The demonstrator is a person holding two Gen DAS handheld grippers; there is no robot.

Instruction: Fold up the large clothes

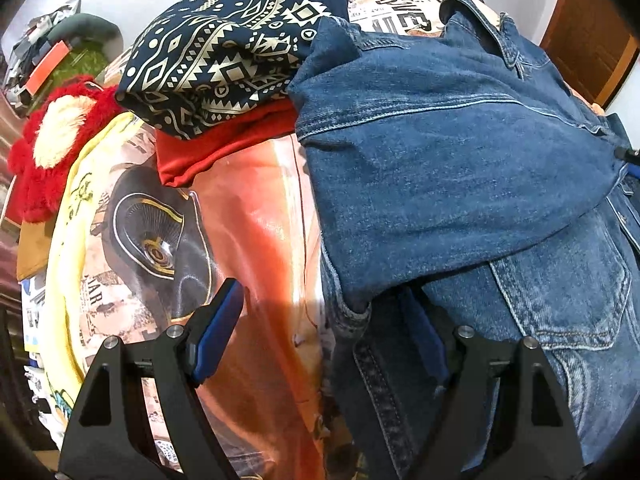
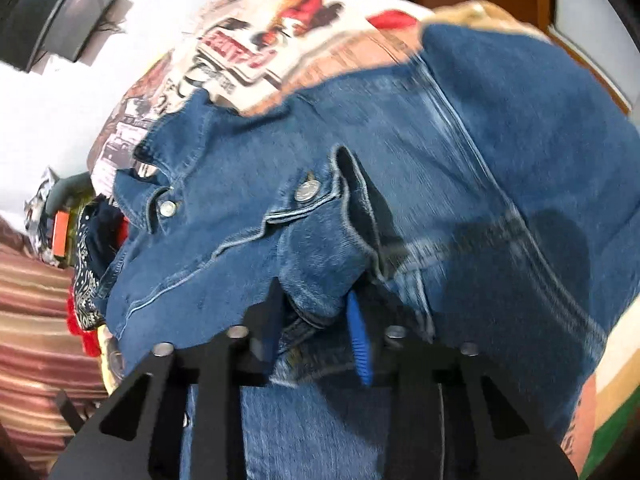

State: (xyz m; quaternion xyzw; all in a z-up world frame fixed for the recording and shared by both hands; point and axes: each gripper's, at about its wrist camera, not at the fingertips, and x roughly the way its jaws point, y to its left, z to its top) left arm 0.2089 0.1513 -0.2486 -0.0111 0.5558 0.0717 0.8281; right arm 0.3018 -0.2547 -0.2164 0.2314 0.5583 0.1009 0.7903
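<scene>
A: Right gripper (image 2: pixel 316 332)?
B: Pinching a jacket (image 2: pixel 400 200) fold between its pads.
A: Left gripper (image 1: pixel 320 332)?
B: Spread wide; jacket edge drapes over its right finger, nothing pinched. Jacket lies on the bedsheet (image 1: pixel 248 208).

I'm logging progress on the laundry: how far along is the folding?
Done: a patterned navy garment lies folded on a folded red garment on the bed sheet. In hand: the denim jacket, one sleeve folded across it; the right gripper pinches a bunch of its fabric, while the left gripper stands open at its edge. Left: finishing the jacket's folds.
</scene>
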